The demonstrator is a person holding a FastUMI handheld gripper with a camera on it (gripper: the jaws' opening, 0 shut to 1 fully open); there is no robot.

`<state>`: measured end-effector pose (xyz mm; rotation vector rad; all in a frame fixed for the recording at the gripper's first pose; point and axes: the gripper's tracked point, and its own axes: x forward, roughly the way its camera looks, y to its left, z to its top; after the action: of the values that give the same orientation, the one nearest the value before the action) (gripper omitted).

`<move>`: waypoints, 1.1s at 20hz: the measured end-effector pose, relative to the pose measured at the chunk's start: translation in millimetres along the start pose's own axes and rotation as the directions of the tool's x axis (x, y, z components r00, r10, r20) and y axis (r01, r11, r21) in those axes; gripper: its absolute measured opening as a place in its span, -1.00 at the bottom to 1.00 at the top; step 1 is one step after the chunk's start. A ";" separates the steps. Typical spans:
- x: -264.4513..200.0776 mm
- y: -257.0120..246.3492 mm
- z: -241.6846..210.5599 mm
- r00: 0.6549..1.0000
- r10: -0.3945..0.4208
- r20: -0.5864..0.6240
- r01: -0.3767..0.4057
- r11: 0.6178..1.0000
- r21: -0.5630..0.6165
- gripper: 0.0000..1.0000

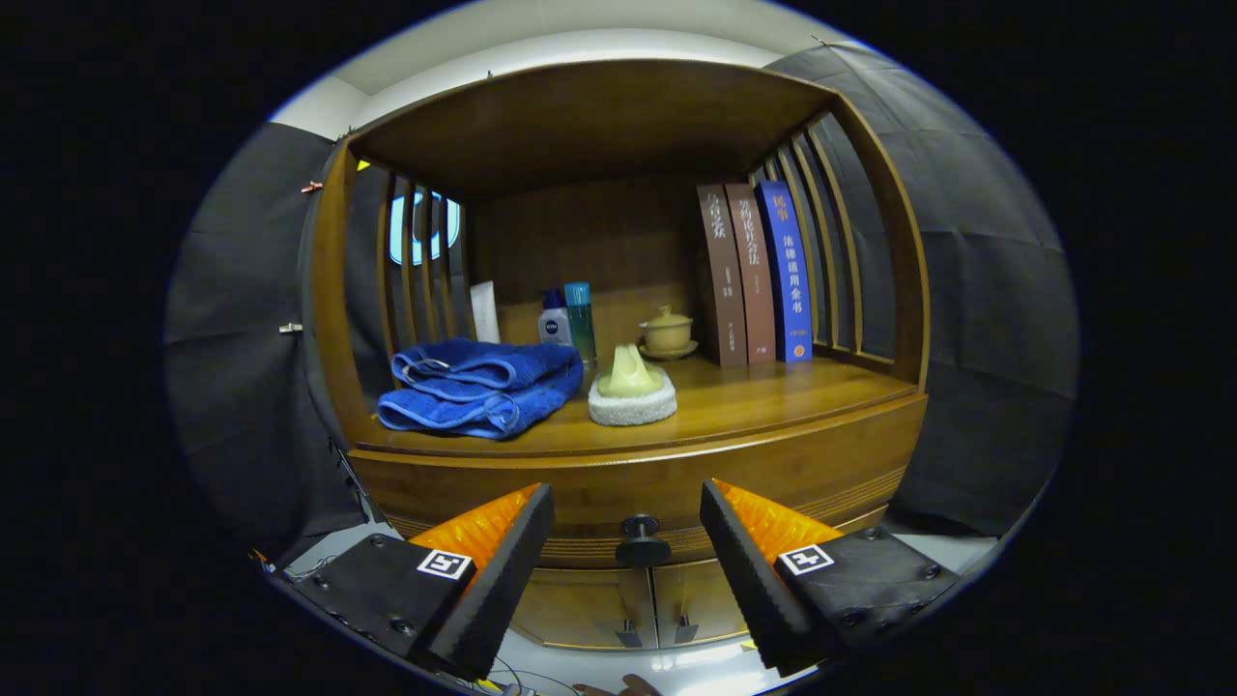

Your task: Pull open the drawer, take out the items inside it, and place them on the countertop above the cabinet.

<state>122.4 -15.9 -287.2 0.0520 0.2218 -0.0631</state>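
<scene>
Here I face the cabinet (628,483) head-on; its drawer (599,498) is shut, its long front running left to right under the countertop (773,406), and the dark round knob (643,541) points straight out toward me; my gripper (626,541) has its fingers spread wide, gripping nothing, the knob sitting in the gap between the tips and touching neither; on the countertop beyond lie a folded blue towel (480,387) at left, a white sponge (633,398) in the middle, bottles (568,324) and a lidded cup (667,332) farther back, and three books (756,275) upright at right
</scene>
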 end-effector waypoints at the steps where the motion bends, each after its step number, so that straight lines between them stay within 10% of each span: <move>1: -9.7 0.5 10.5 1.000 0.002 0.011 -0.002 1.000 -0.006 0.99; 22: -179.0 -4.6 171.5 0.984 -0.003 0.175 0.013 0.998 -0.056 0.98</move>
<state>-14.8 -20.4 -80.8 -0.0112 0.0476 -0.0688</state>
